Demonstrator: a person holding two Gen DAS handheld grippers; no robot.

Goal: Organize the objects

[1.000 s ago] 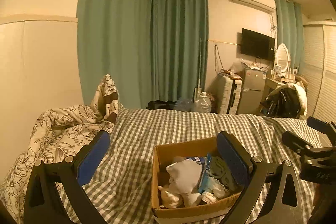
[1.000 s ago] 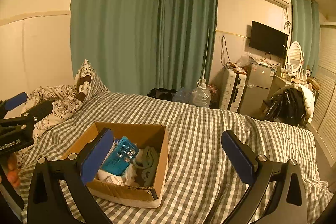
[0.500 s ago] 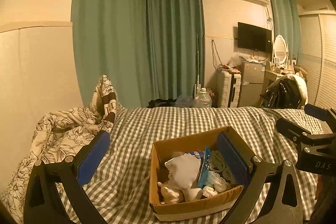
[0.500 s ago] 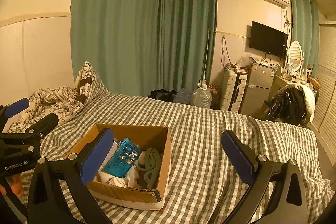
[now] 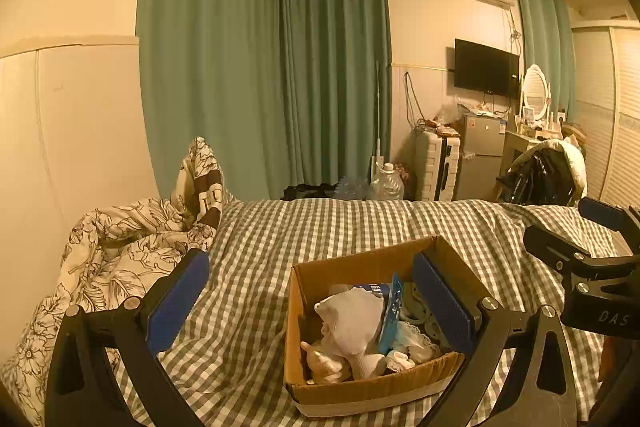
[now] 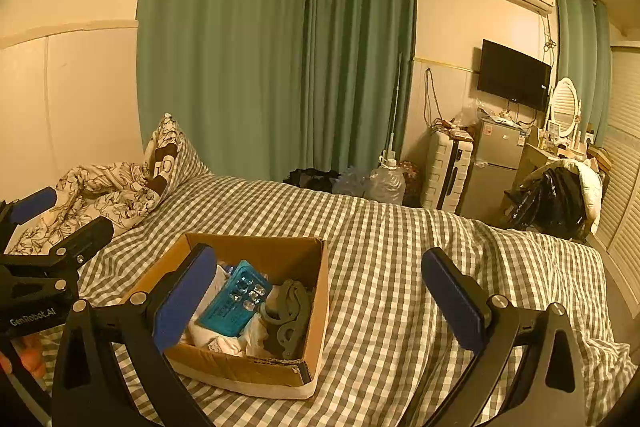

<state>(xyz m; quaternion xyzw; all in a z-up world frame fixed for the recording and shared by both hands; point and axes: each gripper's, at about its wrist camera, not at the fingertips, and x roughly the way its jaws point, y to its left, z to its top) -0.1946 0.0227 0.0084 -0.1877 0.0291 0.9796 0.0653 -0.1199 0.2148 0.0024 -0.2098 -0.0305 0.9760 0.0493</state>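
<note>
An open cardboard box (image 5: pixel 332 389) sits on the checked bed; it also shows in the right wrist view (image 6: pixel 280 251). Inside lie white socks (image 5: pixel 352 315), a teal blister pack (image 6: pixel 234 297), grey socks (image 6: pixel 290 311) and other small cloth items. My left gripper (image 5: pixel 312 303) is open and empty, hovering just before the box, its right finger over the box's right side. My right gripper (image 6: pixel 324 295) is open and empty, to the right of the box, its left finger over the box's left side. Each gripper shows at the edge of the other's view.
The green checked bedspread (image 6: pixel 400 267) covers the bed. A floral duvet and pillow (image 5: pixel 120 239) lie piled at the left by the wall. Beyond the bed stand curtains, a water jug (image 6: pixel 386 183), a suitcase (image 6: pixel 446 173), a small fridge and a chair with clothes.
Both grippers have edged a little closer to the box and tilted slightly; the box sits a bit larger in both views. Both stay open and empty.
</note>
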